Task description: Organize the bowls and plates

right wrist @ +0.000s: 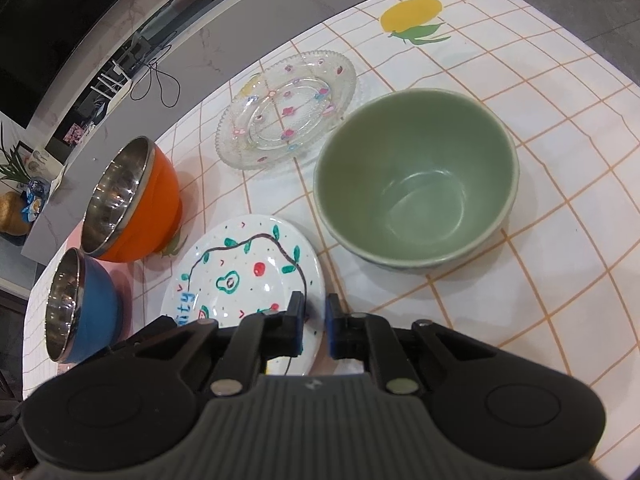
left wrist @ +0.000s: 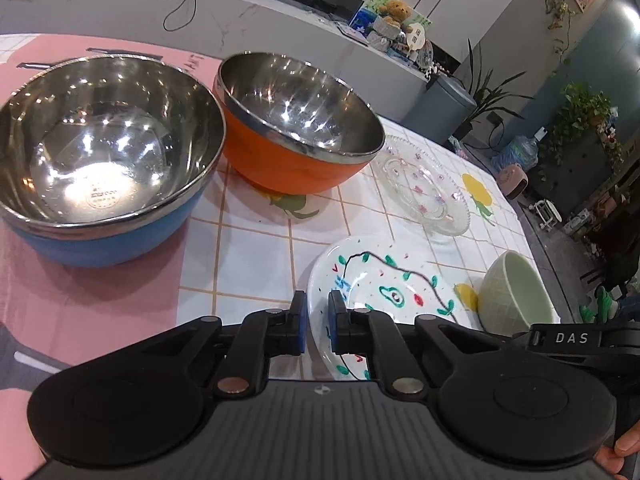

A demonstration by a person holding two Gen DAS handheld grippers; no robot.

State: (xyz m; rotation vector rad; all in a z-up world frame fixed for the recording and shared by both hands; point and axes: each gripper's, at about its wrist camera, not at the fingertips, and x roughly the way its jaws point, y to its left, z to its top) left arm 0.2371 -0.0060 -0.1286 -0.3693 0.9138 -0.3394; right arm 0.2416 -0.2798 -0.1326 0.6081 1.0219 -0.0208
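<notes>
A white plate painted with green leaves and red dots [left wrist: 384,280] [right wrist: 248,272] lies on the checked tablecloth. In the left wrist view my left gripper [left wrist: 317,312] is shut on the plate's near left rim. In the right wrist view my right gripper [right wrist: 315,312] is shut on the opposite rim, one finger over the plate and one outside it. A pale green bowl [left wrist: 516,292] [right wrist: 416,176] stands upright just right of the plate. A clear glass plate with small flowers [left wrist: 424,188] [right wrist: 288,112] lies beyond it.
Two steel-lined bowls stand left of the plate, an orange one [left wrist: 296,120] [right wrist: 136,200] and a blue one [left wrist: 104,148] [right wrist: 80,308] on a pink part of the cloth. A grey counter [left wrist: 120,4] with cables runs behind the table.
</notes>
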